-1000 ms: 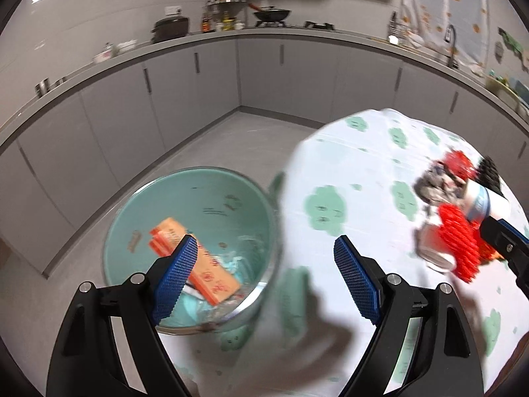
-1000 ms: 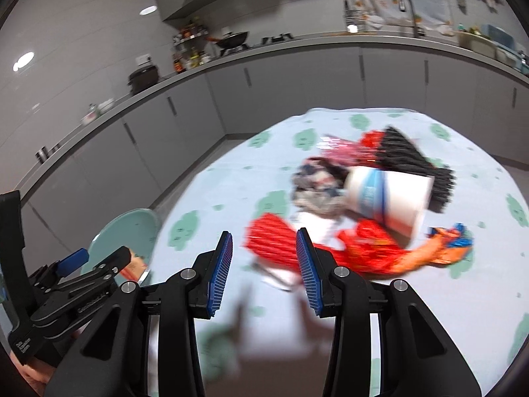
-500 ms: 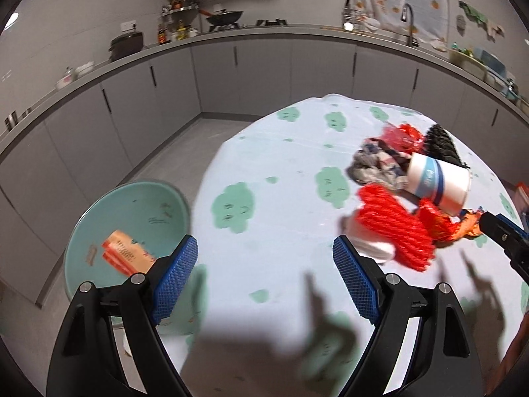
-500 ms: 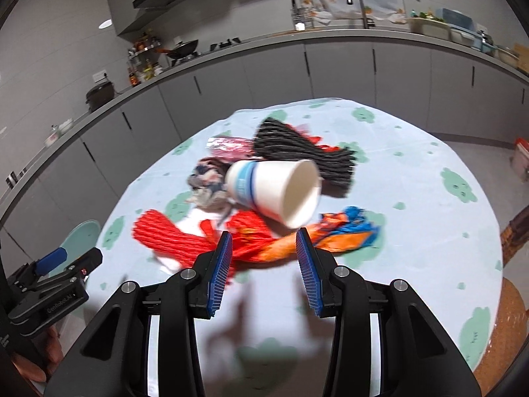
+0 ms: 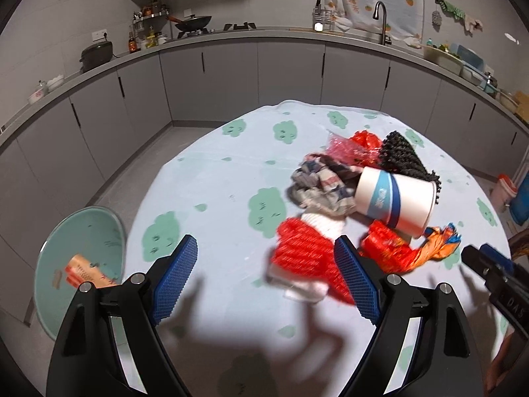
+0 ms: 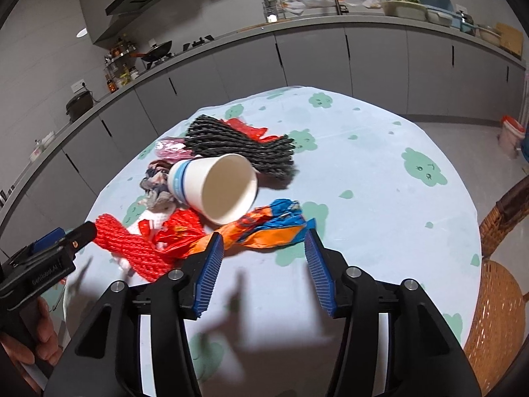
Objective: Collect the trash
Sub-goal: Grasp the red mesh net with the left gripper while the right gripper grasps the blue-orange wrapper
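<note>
A: Two views to enter. Left wrist first: surface and room?

B: Round table (image 5: 224,178) under a pale cloth with green cloud prints. Grey cabinets curve behind it; counter with wok (image 5: 193,21) and tap (image 5: 380,10). Teal bin (image 5: 82,231) on the floor at the table's left edge, an orange packet (image 5: 87,273) inside.

A: Trash?

B: Heaped right of centre on the cloth: paper cup (image 5: 395,200) on its side, red mesh net (image 5: 304,256), crumpled grey wrapper (image 5: 317,185), black mesh (image 5: 405,158), orange-blue wrapper (image 5: 433,251). Blurred in part.

A: Tongs?

B: Left gripper (image 5: 266,281) released, jaws wide, nothing between them; it hangs over bare cloth, the red net just behind its right pad.

A: Right wrist?

B: Same table (image 6: 380,178), a wicker chair (image 6: 496,291) at its right. Cup (image 6: 215,187) lies mouth toward the camera, touching the black mesh (image 6: 241,147). Right gripper (image 6: 261,271) released, nothing clamped; the orange-blue wrapper (image 6: 267,231) lies just ahead of the gap. A hand (image 6: 36,334) holds the other tool at lower left.

A: Changes?

B: Against a second ago, the left view has swung from the bin to the heap; the bin is now at the edge. The right jaws have just been opening, nothing between them, and the wrapper now faces them instead of the red net.
</note>
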Motion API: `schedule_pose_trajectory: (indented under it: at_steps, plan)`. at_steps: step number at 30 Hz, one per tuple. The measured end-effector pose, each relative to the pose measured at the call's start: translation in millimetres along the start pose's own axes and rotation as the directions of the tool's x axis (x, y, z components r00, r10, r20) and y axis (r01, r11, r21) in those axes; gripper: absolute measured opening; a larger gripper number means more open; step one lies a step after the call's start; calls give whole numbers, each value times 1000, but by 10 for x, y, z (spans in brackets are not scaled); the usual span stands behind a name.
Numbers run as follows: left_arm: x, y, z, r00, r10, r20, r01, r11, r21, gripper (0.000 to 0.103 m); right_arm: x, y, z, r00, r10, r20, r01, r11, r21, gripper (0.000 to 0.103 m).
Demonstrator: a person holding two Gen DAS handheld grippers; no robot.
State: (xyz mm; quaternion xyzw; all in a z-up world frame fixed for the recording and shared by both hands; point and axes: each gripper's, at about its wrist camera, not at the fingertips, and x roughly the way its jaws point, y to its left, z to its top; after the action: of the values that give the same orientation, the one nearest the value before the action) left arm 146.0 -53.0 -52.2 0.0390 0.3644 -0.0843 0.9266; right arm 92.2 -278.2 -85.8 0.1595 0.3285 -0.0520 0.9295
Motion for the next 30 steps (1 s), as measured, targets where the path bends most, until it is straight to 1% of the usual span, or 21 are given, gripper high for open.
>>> schedule_pose_trajectory:
  at_steps: [4, 7, 9, 10, 11, 14, 17, 19, 20, 22, 23, 24, 25, 27, 30]
  plan:
    - [136, -106, 24, 1000, 9, -21, -9, 1000, 19, 83, 58, -86, 38, 1000, 2, -18, -2, 1000, 28, 56]
    - [222, -150, 22, 999, 11, -42, -10, 1000, 20, 80, 115, -123, 117, 1000, 11, -27, -9, 998, 65, 59]
    - [263, -171, 16, 999, -1, -53, 2, 1000, 19, 69, 154, -118, 178, 999, 14, -29, -12, 997, 75, 64]
    - [291, -185, 8, 998, -9, -65, 10, 1000, 20, 66, 190, -110, 209, 999, 12, -33, -9, 997, 76, 64]
    - [313, -191, -1, 997, -17, -75, 18, 1000, 19, 59, 226, -112, 226, 999, 10, -37, -7, 997, 81, 64]
    - [352, -195, -39, 994, -41, -98, 42, 999, 9, 54, 367, -96, 256, 997, 20, -80, -11, 994, 107, 64]
    - [360, -209, -52, 994, -47, -99, 49, 999, 16, 47, 465, -38, 233, 992, 13, -122, -1, 995, 97, 63]
    - [349, -225, -59, 994, -49, -94, 52, 998, 28, 43, 484, -14, 193, 991, 13, -133, 0, 995, 100, 56]
    - [338, -231, -65, 994, -51, -92, 54, 998, 32, 39, 488, -16, 179, 991, 22, -135, -8, 995, 104, 48]
    - [311, -234, -77, 995, -56, -87, 60, 998, 38, 31, 490, -14, 144, 990, 36, -138, -21, 994, 110, 40]
    - [298, -231, -82, 994, -62, -85, 66, 997, 40, 25, 483, -9, 133, 990, 41, -132, -27, 994, 107, 32]
    - [285, -232, -85, 994, -68, -85, 71, 997, 40, 23, 472, 4, 124, 991, 43, -127, -30, 995, 100, 23]
    - [265, -227, -88, 994, -75, -83, 78, 996, 39, 22, 452, 27, 116, 992, 48, -120, -38, 995, 89, 17]
    - [213, -212, -94, 993, -88, -75, 91, 995, 33, 19, 424, 66, 109, 992, 46, -114, -38, 997, 71, 17]
    - [108, -173, -79, 992, -108, -60, 109, 994, 21, 18, 388, 38, 98, 992, 63, -106, -54, 995, 85, 15]
